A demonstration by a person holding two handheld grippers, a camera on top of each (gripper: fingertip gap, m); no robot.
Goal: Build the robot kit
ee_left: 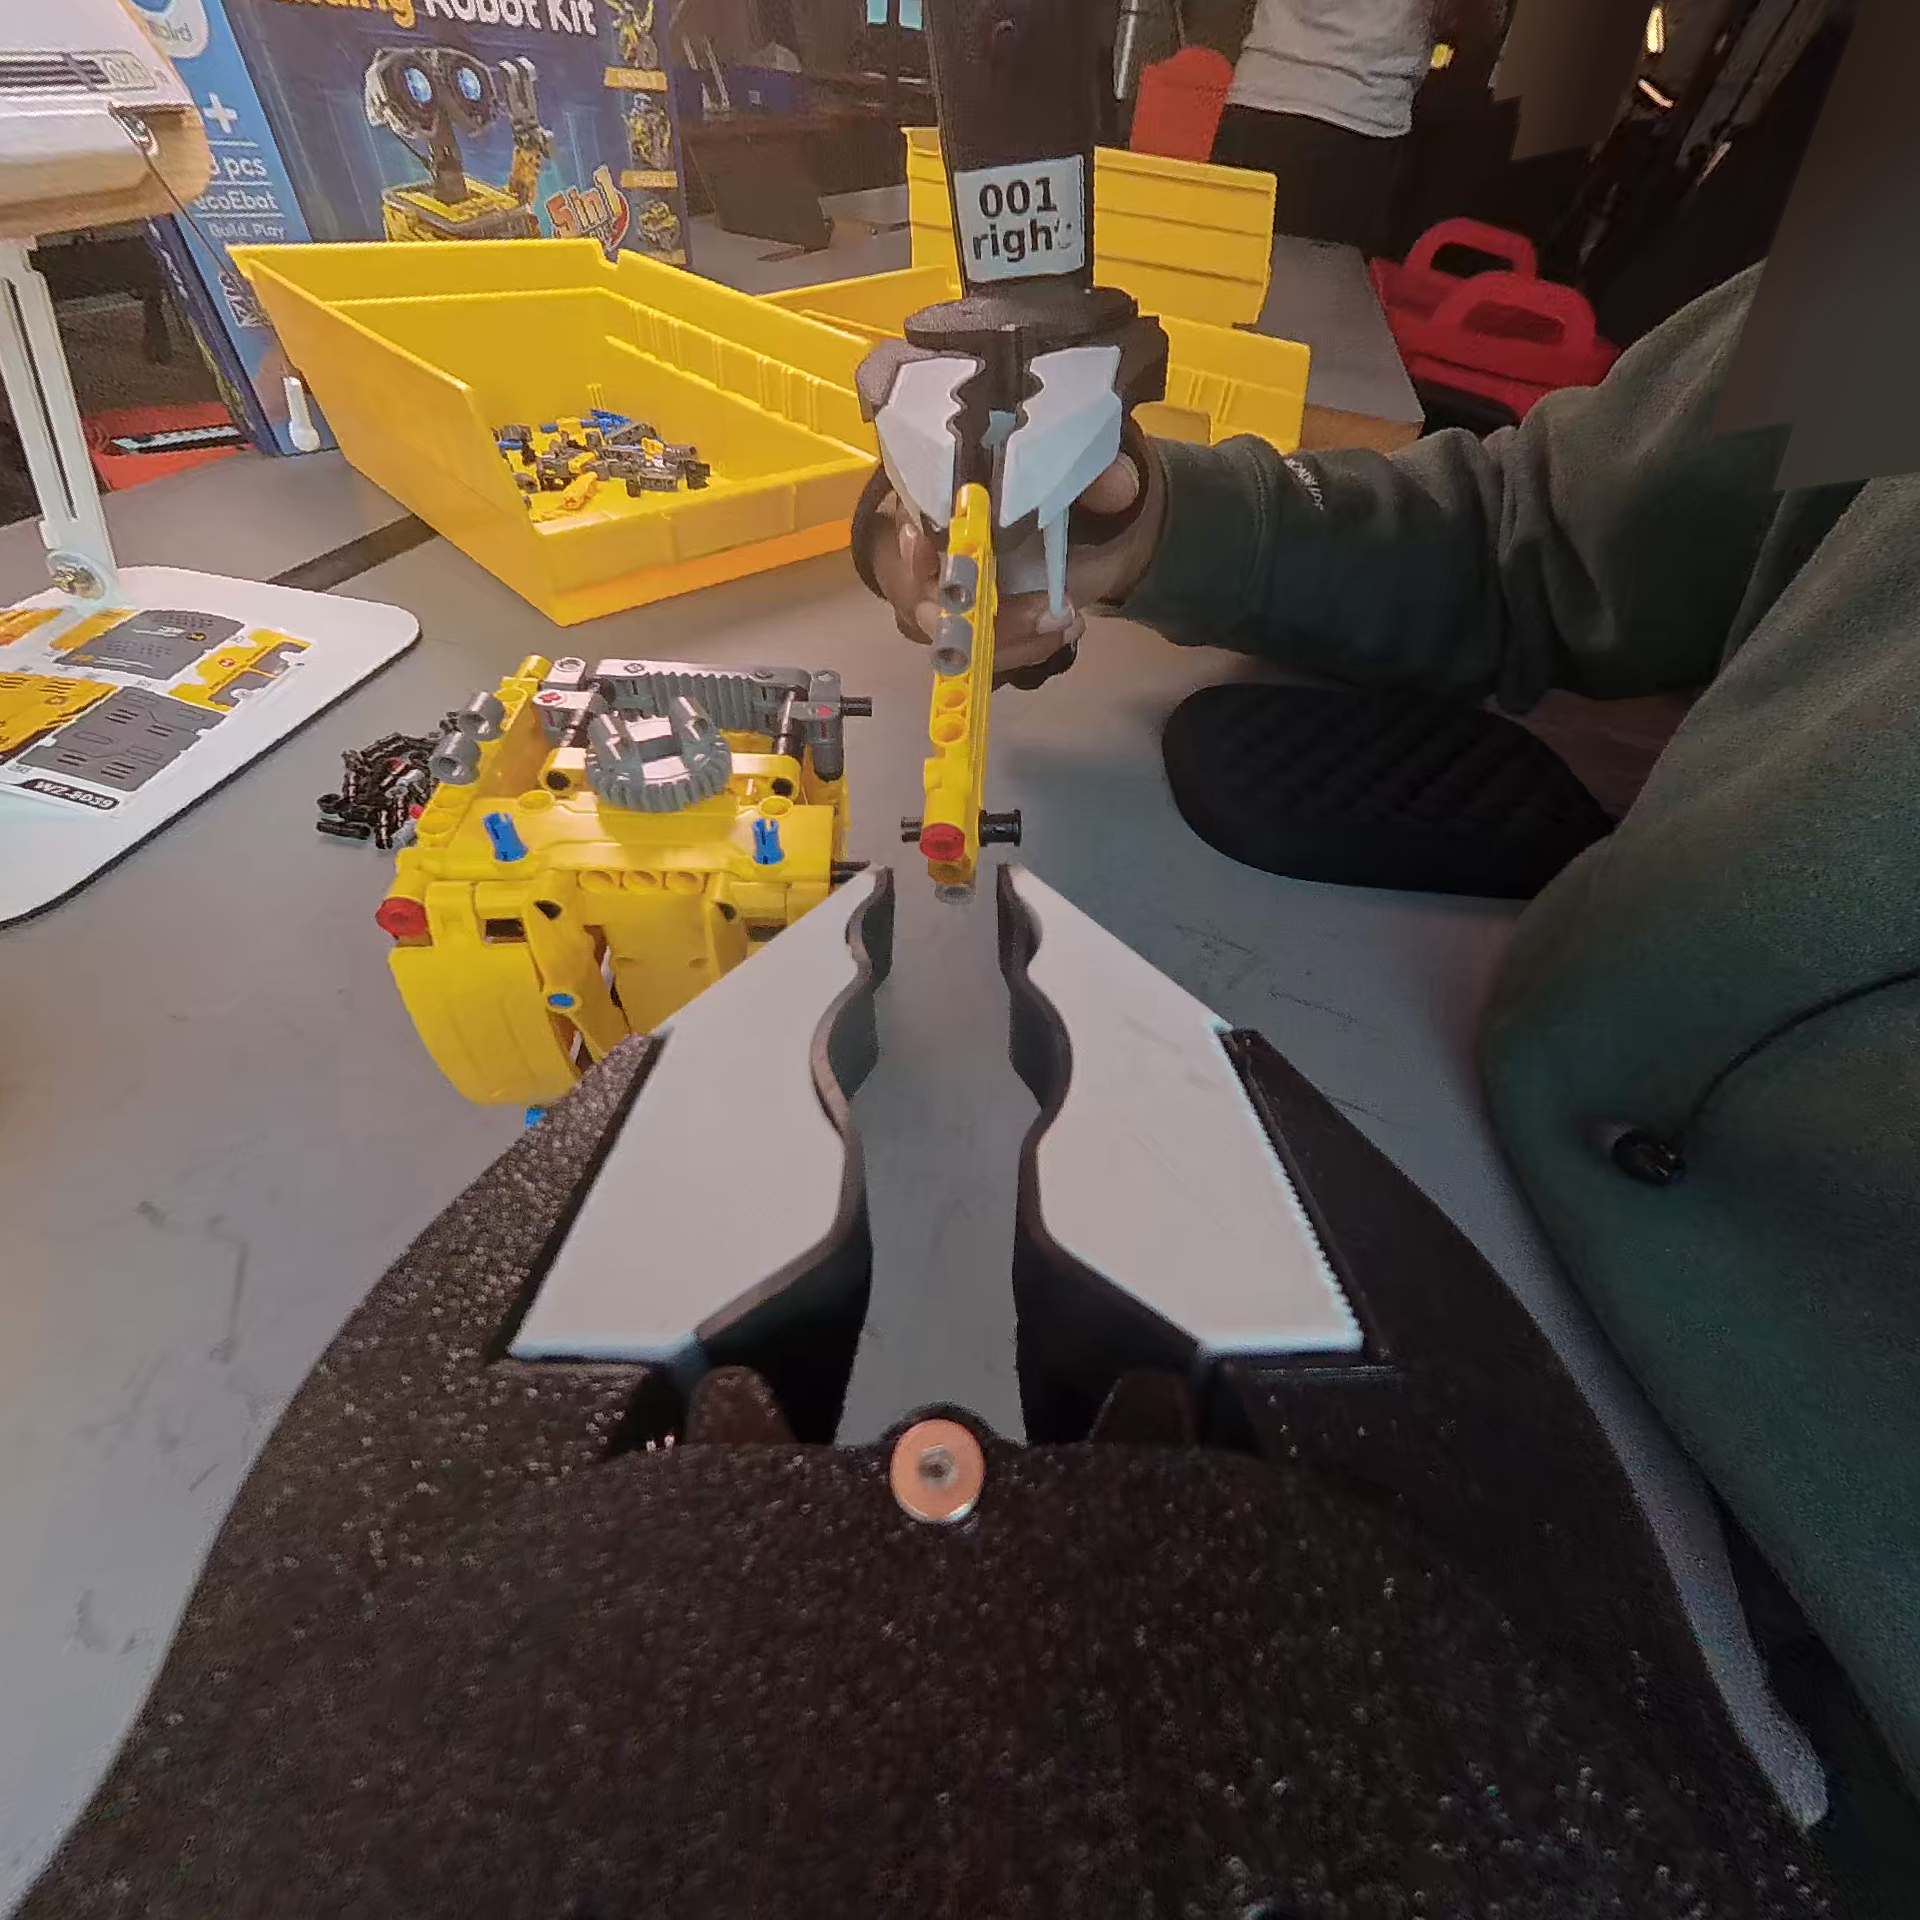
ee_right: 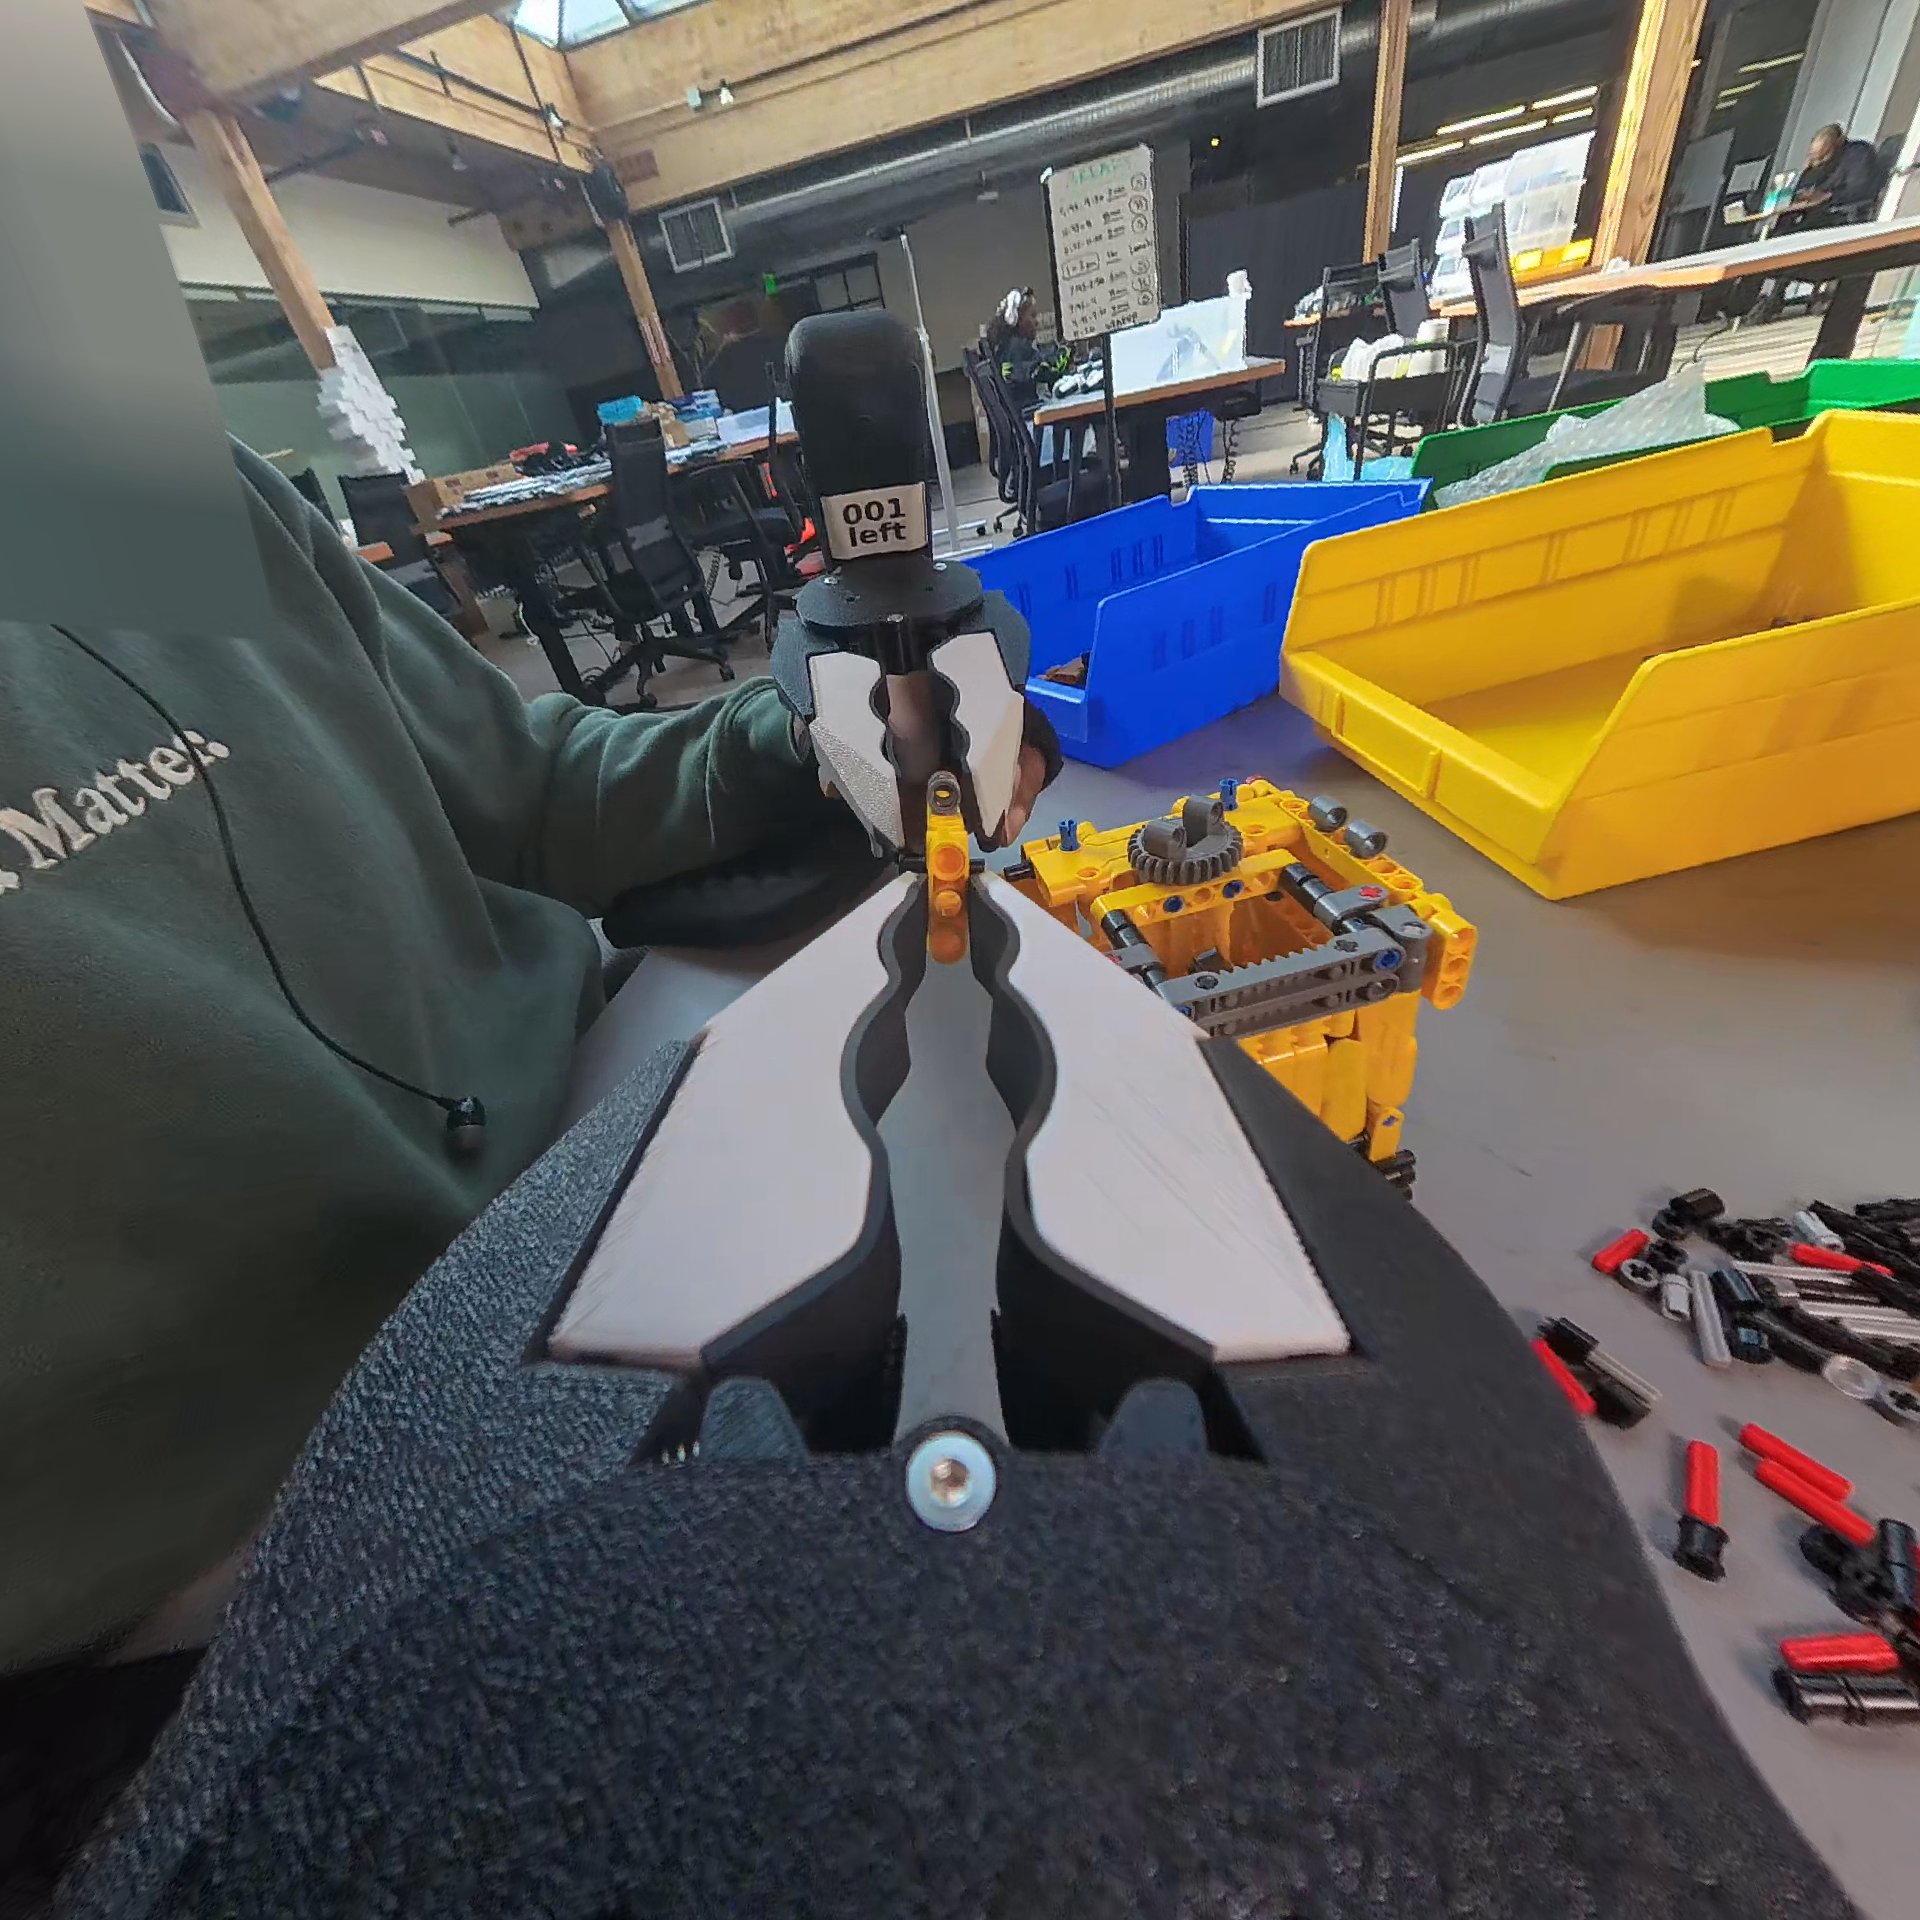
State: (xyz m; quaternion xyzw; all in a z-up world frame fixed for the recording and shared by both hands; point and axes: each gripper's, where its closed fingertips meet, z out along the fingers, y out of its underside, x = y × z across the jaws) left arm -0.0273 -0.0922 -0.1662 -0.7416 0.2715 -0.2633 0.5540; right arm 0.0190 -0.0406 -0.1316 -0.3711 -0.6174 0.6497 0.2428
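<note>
Facing each other over a grey table (ee_left: 1195, 966), the two grippers meet at a yellow beam (ee_left: 961, 717). Room behind, right wrist view: open workshop, timber posts, desks, office chairs, a whiteboard (ee_right: 1101, 244) at 12 o'clock.

Right gripper (ee_right: 948, 914): fingers narrow, clamped on the beam's upper end; the beam hangs from it, tilted slightly. Beam carries grey bushes, one red pin, black pins.

Left gripper (ee_left: 943, 883): fingers narrowly apart, tips just beside the beam's lower end. Whether they touch it, cannot tell.

Yellow brick model (ee_left: 613, 862), one, on the table at 10 o'clock of the left gripper; a grey gear (ee_left: 657, 764) on top, a grey toothed rack along its far edge.

Bins counted: in the left view, yellow bin with small parts (ee_left: 582, 416), one, at 11 o'clock, more yellow bins behind it. In the right view, one yellow, one blue bin (ee_right: 1184, 603), one green.

Loose red and black pins (ee_right: 1787, 1382) at 4 o'clock of the right gripper, too many to count. One kit box (ee_left: 447, 114), one instruction sheet (ee_left: 125, 686).
</note>
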